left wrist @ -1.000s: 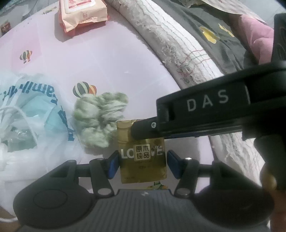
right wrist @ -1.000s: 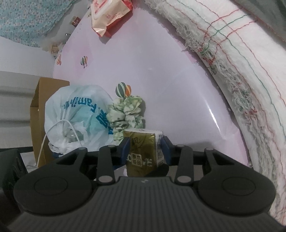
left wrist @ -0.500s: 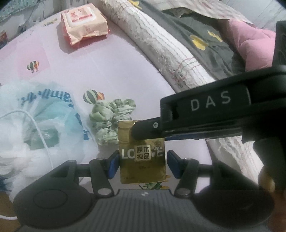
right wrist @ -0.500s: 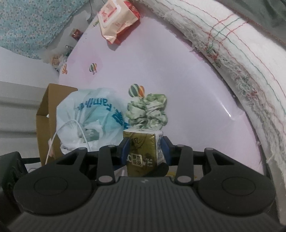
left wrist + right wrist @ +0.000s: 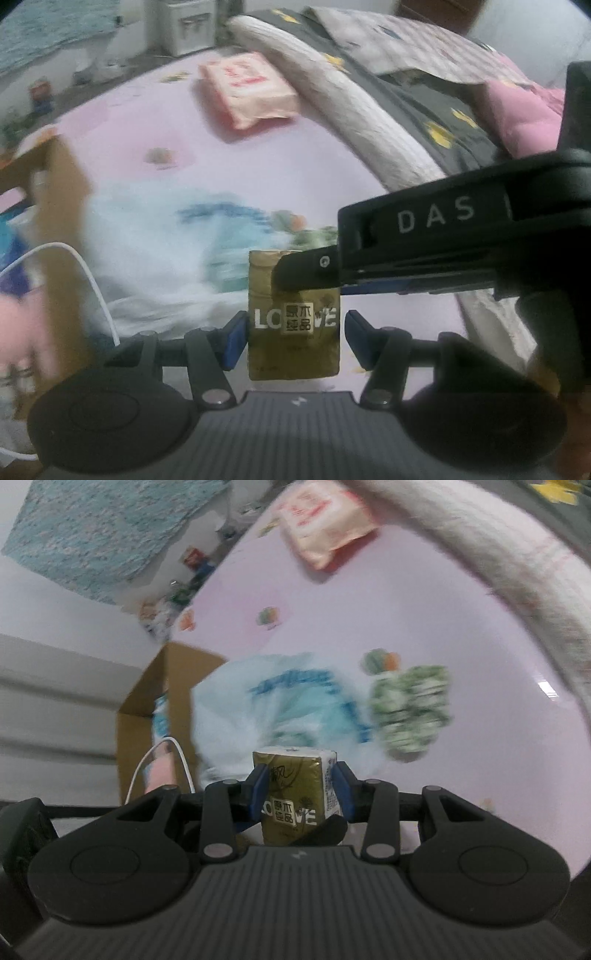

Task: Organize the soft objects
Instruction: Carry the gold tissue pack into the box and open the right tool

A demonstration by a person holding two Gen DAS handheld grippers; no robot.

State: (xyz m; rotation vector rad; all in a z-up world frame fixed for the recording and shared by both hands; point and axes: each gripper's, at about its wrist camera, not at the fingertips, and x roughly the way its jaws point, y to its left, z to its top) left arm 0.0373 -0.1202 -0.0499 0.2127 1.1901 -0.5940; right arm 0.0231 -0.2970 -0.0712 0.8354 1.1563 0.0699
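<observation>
A gold tissue pack (image 5: 295, 794) is clamped between the blue pads of my right gripper (image 5: 300, 790), held above the pink bed sheet. In the left wrist view the same gold pack (image 5: 293, 325) sits between the fingers of my open left gripper (image 5: 293, 336), with small gaps on both sides, and the right gripper's black finger (image 5: 310, 273) crosses over its top. A green-white scrunchie (image 5: 412, 710) lies on the sheet to the right. A white and blue plastic bag (image 5: 284, 705) lies ahead.
An open cardboard box (image 5: 155, 709) with a white cable (image 5: 173, 749) stands at the left. A pink wet-wipe pack (image 5: 325, 524) lies far ahead on the sheet. A rolled white blanket (image 5: 332, 92) and dark bedding (image 5: 436, 122) border the right side.
Both grippers have risen and swung left with the gold pack; the cardboard box has come into view, and the scrunchie has slid right. The view is motion-blurred.
</observation>
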